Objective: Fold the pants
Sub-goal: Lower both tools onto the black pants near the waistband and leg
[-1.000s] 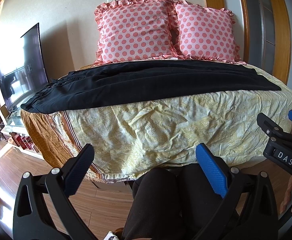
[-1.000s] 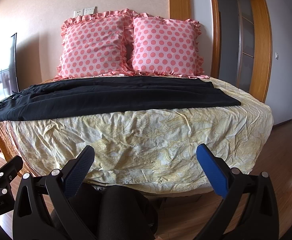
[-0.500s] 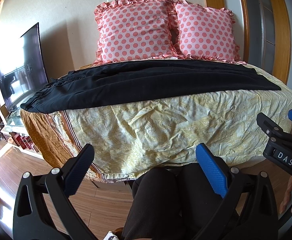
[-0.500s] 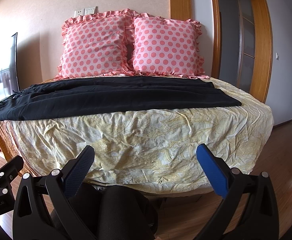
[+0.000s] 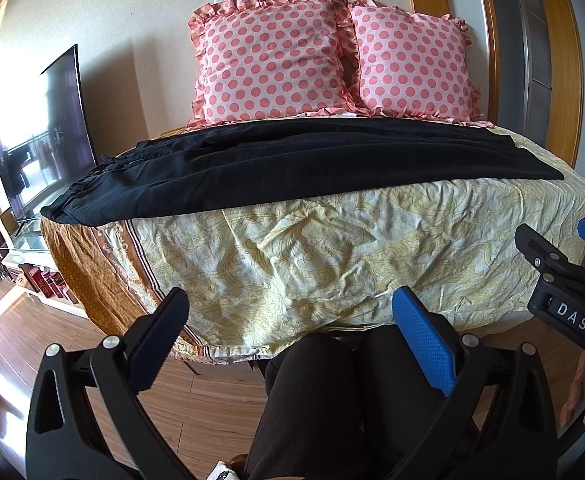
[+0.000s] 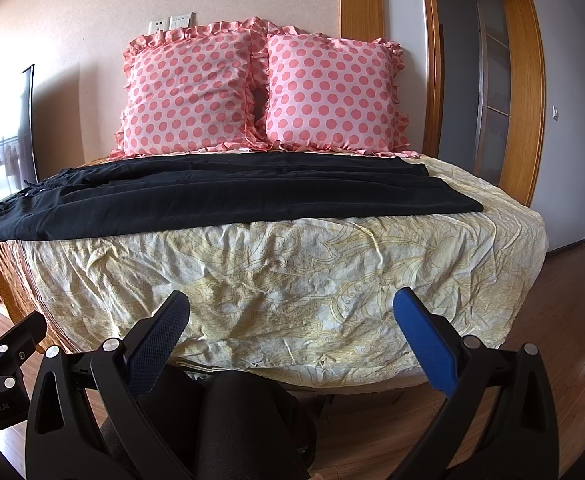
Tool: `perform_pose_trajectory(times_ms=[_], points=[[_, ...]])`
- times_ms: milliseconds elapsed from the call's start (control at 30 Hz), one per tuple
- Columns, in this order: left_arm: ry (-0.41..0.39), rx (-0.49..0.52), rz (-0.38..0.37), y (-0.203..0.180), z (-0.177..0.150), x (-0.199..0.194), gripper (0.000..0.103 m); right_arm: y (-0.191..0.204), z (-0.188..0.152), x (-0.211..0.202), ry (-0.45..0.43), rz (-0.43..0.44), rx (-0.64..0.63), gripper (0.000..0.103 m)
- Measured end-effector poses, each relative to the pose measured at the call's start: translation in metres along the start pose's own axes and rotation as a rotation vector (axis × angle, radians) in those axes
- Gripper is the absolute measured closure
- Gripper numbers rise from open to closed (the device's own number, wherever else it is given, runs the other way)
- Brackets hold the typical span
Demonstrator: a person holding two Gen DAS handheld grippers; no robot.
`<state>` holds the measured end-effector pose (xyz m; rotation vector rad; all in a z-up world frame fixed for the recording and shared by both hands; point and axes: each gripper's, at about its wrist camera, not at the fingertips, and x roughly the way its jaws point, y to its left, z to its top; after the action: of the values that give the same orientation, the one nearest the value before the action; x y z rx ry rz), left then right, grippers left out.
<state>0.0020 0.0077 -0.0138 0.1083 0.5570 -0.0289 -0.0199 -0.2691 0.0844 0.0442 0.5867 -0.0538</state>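
Note:
Black pants (image 5: 292,168) lie flat across the bed, waistband at the left, leg ends at the right; they also show in the right wrist view (image 6: 232,196). My left gripper (image 5: 292,320) is open and empty, held well in front of the bed over my knees. My right gripper (image 6: 292,320) is open and empty, also short of the bed. Its body shows at the right edge of the left wrist view (image 5: 564,280).
The bed has a wrinkled yellow patterned cover (image 6: 292,272). Two pink polka-dot pillows (image 6: 260,92) lean on the wall behind the pants. A TV (image 5: 44,140) on a low stand is at the left. A wooden door frame (image 6: 524,92) is at the right. Wood floor surrounds the bed.

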Motion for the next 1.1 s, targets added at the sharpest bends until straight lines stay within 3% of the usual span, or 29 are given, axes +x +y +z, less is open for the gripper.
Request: perform_pose_trajectory(times_ms=[233,433,767,867,967,1100], points=[[-0.008,0.013,0.008,0.005,0.006,0.005,0.002,-0.013,0.023,0.012,-0.036,-0.022,0.032,0.001],[0.028,-0.028,-0.018,0.019,0.040,0.034,0.002,-0.040,0.053,0.043,-0.030,-0.020,0.062,0.001],[-0.009,-0.114,-0.003,0.057,0.164,0.091,0.002,-0.083,0.144,0.127,-0.011,-0.046,-0.015,0.001],[0.030,-0.150,-0.026,0.069,0.203,0.128,0.002,-0.098,0.168,0.162,0.015,-0.064,-0.040,0.001],[0.067,-0.166,-0.012,0.078,0.233,0.170,0.002,-0.124,0.196,0.205,0.077,0.017,-0.020,0.001],[0.108,-0.140,0.023,0.087,0.262,0.221,0.002,-0.184,0.247,0.287,0.204,0.116,0.122,0.001]])
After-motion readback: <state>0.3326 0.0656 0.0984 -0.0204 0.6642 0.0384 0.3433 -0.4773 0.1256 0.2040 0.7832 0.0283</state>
